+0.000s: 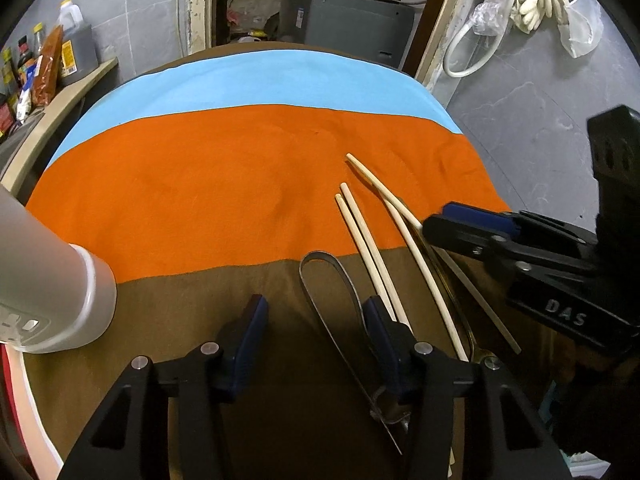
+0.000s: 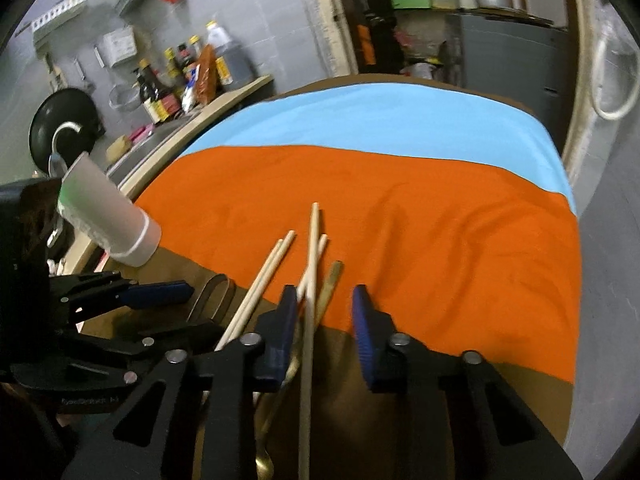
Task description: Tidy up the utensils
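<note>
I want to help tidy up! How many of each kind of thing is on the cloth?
Chopsticks: 4
Spoons: 2, one steel with a looped handle, one gold
White cups: 1
Total: 7

Cup [image 1: 60,300]: lay on the cloth [image 1: 240,184], far left.
Chopsticks [image 1: 366,252]: lay right of the spoon handle [image 1: 328,280].

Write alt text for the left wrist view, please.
The left gripper hangs open over a brown, orange and blue cloth, with chopsticks and a metal utensil lying by its right finger. The right gripper reaches in from the right; a white cup stands at left.
</note>
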Tool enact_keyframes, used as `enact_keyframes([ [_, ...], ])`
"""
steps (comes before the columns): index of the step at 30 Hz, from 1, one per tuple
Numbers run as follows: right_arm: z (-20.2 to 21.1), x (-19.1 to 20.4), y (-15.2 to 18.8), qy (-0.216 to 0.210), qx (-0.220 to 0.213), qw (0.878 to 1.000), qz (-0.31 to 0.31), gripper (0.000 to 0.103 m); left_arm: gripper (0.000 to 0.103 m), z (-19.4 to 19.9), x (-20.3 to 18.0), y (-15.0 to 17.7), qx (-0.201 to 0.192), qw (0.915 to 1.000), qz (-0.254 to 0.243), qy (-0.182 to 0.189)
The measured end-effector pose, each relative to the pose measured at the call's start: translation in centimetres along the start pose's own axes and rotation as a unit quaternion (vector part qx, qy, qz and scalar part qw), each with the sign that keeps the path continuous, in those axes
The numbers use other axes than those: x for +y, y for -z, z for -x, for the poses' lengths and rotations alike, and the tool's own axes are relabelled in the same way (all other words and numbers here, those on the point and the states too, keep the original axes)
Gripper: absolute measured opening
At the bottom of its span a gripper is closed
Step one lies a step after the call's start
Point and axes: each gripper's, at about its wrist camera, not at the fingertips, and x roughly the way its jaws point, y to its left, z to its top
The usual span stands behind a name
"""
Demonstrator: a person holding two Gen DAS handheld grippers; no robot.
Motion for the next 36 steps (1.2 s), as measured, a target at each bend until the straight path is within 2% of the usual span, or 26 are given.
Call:
enact_keyframes([
  [7, -1.4, 0.9, -1.6, 0.002, 0.023, 1.0, 0.021, 0.019, 0.048, -0.2, 0.0, -0.2, 0.005, 1.0, 0.0, -0.003],
  [10, -2.4, 1.4, -2.2, 0.006, 0.044, 0.999, 0.028, 0.012, 0.048, -0.4, -0.1, -0.5, 0.011, 0.9999, -0.004, -0.008],
  [14, -2.6, 1.1, -2.6, -0.005, 0.049, 0.999, 0.002, 0.009, 0.048, -0.7, -0.2, -1.0, 0.019, 0.9998, -0.003, -0.012],
  [15, -2.6, 1.0, -2.5, -0.008, 0.048, 0.999, -0.003, 0.009, 0.047, -0.8, -0.2, -1.1, 0.021, 0.9997, -0.003, -0.014],
  [17, -2.3, 0.6, -2.5, -0.017, 0.046, 0.999, -0.023, 0.008, 0.034, -0.8, -0.4, -1.2, 0.022, 0.9996, -0.004, -0.016],
  [19, -2.0, 0.3, -2.3, -0.023, 0.042, 0.998, -0.034, 0.008, 0.03, -0.8, -0.5, -1.3, 0.024, 0.9996, -0.004, -0.014],
  [22, -2.4, 0.0, -2.2, -0.028, 0.042, 0.998, -0.046, 0.008, 0.028, -0.8, -0.3, -1.4, 0.025, 0.9996, 0.001, -0.011],
  [26, -3.2, -0.2, -1.8, -0.029, 0.063, 0.996, -0.061, 0.008, 0.025, -0.6, 0.5, -1.3, 0.029, 0.9994, 0.021, 0.003],
  [36, -2.6, -0.5, -0.6, -0.039, 0.06, 0.994, -0.082, 0.008, 0.024, -0.3, 0.7, -0.8, 0.033, 0.9988, 0.036, 0.006],
])
